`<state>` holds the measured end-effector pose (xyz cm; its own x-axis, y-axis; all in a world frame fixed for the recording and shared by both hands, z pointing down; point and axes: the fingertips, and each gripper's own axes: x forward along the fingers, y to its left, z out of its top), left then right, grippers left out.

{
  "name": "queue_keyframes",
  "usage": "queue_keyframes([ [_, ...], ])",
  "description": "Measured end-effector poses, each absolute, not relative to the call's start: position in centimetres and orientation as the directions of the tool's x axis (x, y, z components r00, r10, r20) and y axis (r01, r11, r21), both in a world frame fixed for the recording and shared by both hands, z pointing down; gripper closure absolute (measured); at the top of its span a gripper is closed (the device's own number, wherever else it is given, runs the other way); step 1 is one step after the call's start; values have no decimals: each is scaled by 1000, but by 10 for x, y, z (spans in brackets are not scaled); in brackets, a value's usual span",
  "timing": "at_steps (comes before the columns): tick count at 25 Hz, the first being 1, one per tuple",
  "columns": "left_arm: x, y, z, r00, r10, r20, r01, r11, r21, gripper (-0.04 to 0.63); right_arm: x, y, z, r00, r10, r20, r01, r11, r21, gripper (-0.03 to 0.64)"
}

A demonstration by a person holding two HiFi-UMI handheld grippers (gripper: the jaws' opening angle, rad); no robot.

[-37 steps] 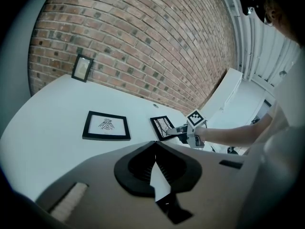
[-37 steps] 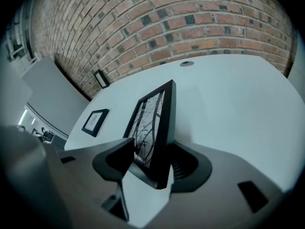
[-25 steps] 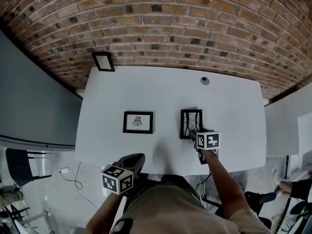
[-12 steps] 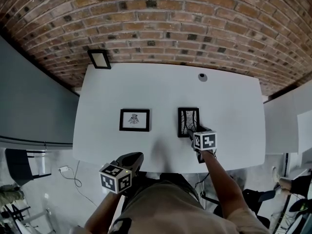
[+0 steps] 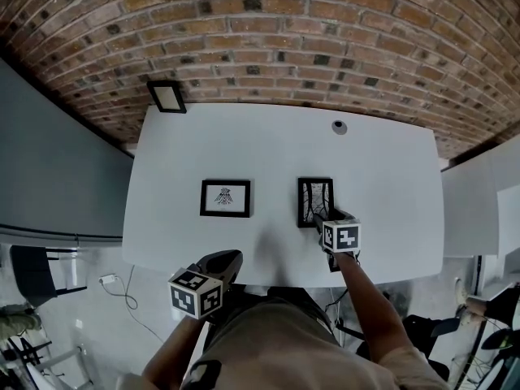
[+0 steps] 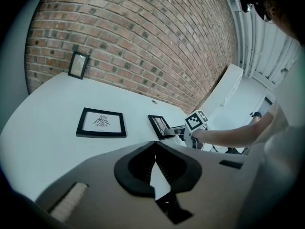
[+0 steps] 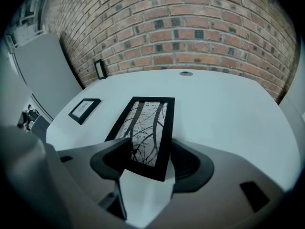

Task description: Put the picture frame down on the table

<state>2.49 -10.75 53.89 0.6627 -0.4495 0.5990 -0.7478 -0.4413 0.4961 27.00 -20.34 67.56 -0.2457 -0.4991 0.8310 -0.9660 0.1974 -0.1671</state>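
Observation:
A black picture frame (image 5: 315, 201) with a dark branch pattern lies lengthwise on the white table (image 5: 382, 177), right of centre. My right gripper (image 5: 320, 221) is shut on its near end. In the right gripper view the jaws press on both long edges of the frame (image 7: 145, 123), and its far end rests on the tabletop. Whether the near end is lifted I cannot tell. My left gripper (image 5: 231, 259) hovers at the table's front edge, shut and holding nothing (image 6: 155, 144).
A second black frame with a bird drawing (image 5: 225, 198) lies flat left of centre. A small frame (image 5: 166, 96) leans against the brick wall at the back left corner. A round cable grommet (image 5: 339, 127) sits near the back edge.

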Motion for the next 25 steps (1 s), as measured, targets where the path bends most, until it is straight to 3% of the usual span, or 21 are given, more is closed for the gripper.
queue_keyframes([
  [18,7,-111,537,660,-478,580,-751,-429,501,591,269,-202,675,-202,-524,828,-976,173,-128,374],
  [25,-12,-113,531,650,-510,563,-760,-417,499,591,280,-204,643,-165,-617,769,-984,161,-82,373],
])
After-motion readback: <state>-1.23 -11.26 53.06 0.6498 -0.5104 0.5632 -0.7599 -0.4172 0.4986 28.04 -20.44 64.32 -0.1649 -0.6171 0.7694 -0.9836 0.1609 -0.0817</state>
